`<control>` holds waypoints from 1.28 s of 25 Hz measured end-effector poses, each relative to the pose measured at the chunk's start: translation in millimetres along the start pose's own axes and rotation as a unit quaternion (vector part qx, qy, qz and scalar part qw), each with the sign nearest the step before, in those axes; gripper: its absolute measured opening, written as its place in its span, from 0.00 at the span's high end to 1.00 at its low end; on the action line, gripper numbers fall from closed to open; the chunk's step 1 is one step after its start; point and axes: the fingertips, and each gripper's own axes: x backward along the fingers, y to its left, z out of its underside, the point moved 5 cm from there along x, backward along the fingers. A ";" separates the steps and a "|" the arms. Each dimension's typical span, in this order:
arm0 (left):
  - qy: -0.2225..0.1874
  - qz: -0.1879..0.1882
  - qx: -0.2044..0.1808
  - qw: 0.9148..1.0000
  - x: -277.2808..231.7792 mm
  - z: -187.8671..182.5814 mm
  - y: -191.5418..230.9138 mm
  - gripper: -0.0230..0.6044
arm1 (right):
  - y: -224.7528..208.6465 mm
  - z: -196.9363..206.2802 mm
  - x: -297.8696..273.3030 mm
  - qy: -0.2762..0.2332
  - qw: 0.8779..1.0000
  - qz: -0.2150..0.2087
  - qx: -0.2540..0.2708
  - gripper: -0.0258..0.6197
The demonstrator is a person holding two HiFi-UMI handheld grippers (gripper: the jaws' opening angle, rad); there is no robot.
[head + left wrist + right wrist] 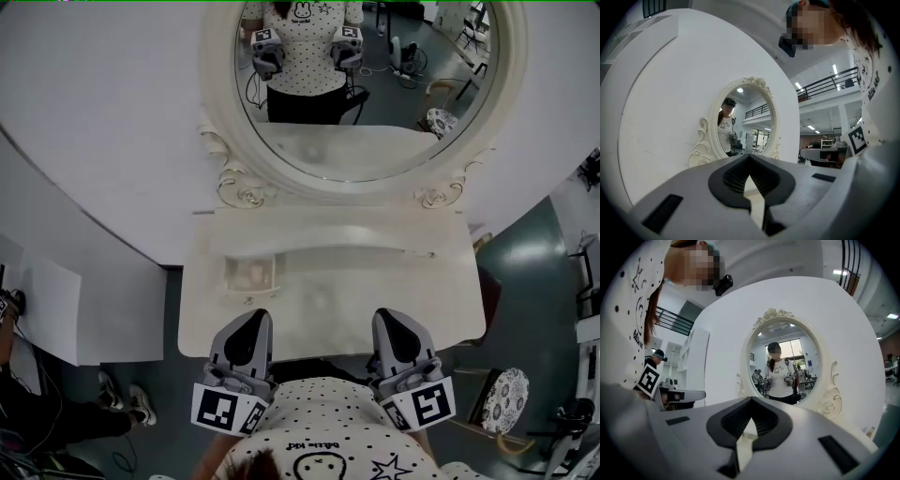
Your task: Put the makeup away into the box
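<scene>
Shows a small clear box (251, 275) left of centre on the white bench (422, 291), about midway between the back and front edges, with something pale inside, too blurred to name. Makes out no loose makeup for certain anywhere on the bench top. Places an oval mirror (375, 141) in a carved frame behind the back edge.

Finds the left claw (255, 317) and right claw (386, 315) side by side over the front edge, well apart from the box, each pressed together on nothing. Points both level toward the mirror, held close against a spotted shirt (328, 412). Reads as a ready stance, probably with no pickup begun. Likely calls for opening a claw before any reach toward the makeup.
</scene>
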 end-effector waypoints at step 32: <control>-0.013 -0.006 0.005 1.000 -4.4 3.9 -30.8 0.97 | -18.1 17.7 5.3 0.017 0.999 -0.033 -0.009 0.95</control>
